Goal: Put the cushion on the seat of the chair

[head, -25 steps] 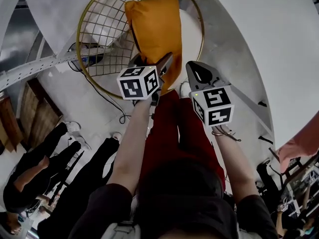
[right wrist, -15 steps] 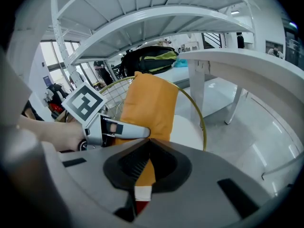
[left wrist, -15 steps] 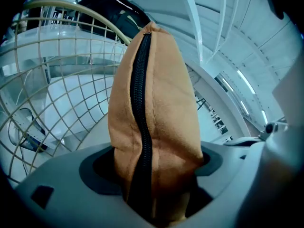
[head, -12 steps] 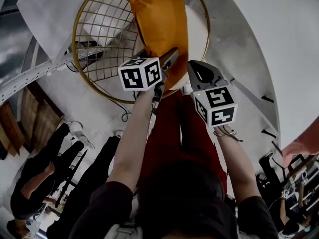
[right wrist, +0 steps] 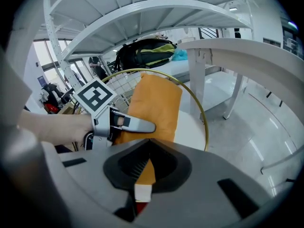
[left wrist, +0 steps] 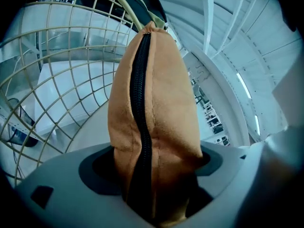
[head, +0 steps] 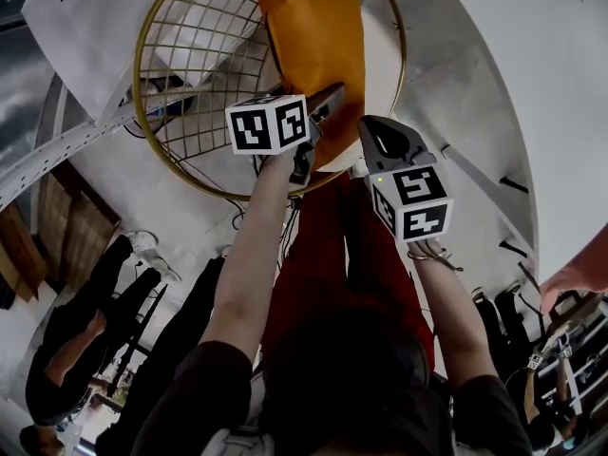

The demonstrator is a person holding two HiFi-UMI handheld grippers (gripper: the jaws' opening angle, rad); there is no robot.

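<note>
Head view: my left gripper (head: 323,112) held the near end of the orange cushion (head: 313,36), which stretched ahead of the jaws over the round wire chair (head: 144,93); my right gripper (head: 369,129) sat just beside it. Left gripper view: jaws wide, pads pressed on the cushion's zipped edge, mesh beyond. Right gripper view: jaws together on nothing, cushion ahead. I judged the placing nearly done — settling it on the seat and letting go were left

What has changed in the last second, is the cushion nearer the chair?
The cushion and both grippers have come down and forward over the round wire chair, whose rim now shows larger around them. Nothing taken or let go: the left gripper still clamps the zipper edge, the right gripper still pinches a corner.
</note>
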